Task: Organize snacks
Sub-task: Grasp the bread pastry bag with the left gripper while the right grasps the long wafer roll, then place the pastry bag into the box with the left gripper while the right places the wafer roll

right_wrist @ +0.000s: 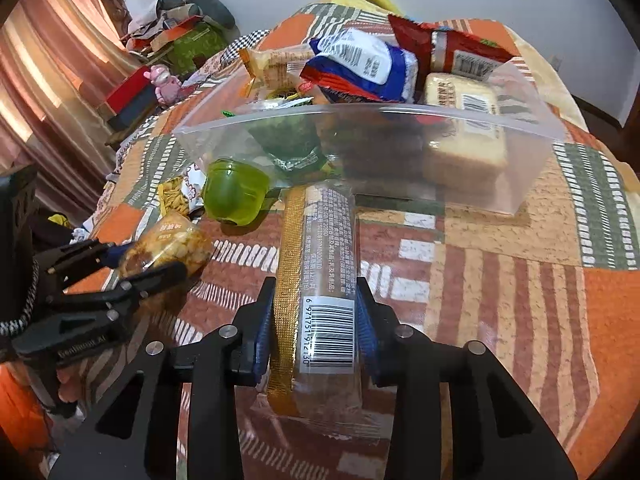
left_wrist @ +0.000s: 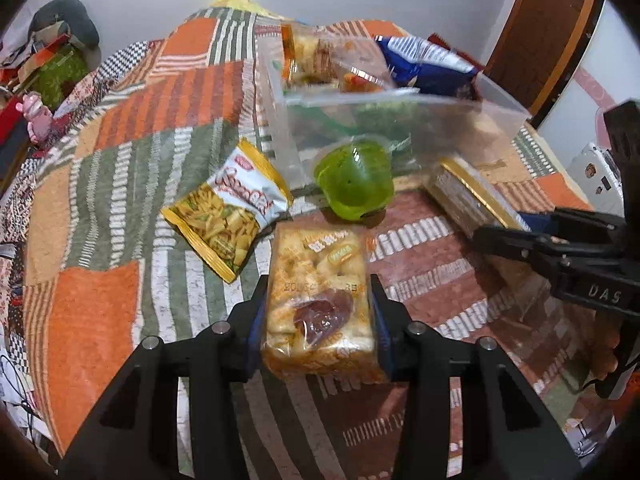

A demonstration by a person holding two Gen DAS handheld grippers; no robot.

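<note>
My left gripper (left_wrist: 318,300) is shut on a clear bag of orange puffed snacks (left_wrist: 320,280), held above the quilt; it also shows in the right wrist view (right_wrist: 168,248). My right gripper (right_wrist: 316,312) is shut on a long gold-edged cracker pack (right_wrist: 320,264), also in the left wrist view (left_wrist: 472,196). A clear plastic bin (right_wrist: 400,114) ahead holds several snack packs. A green jelly cup (left_wrist: 354,180) and a yellow chips bag (left_wrist: 228,208) lie on the quilt before the bin.
The patchwork quilt (left_wrist: 120,184) covers a bed. Clutter, boxes and a pink toy (right_wrist: 164,80) sit at the far left by a curtain. A wooden door (left_wrist: 540,32) stands at the right.
</note>
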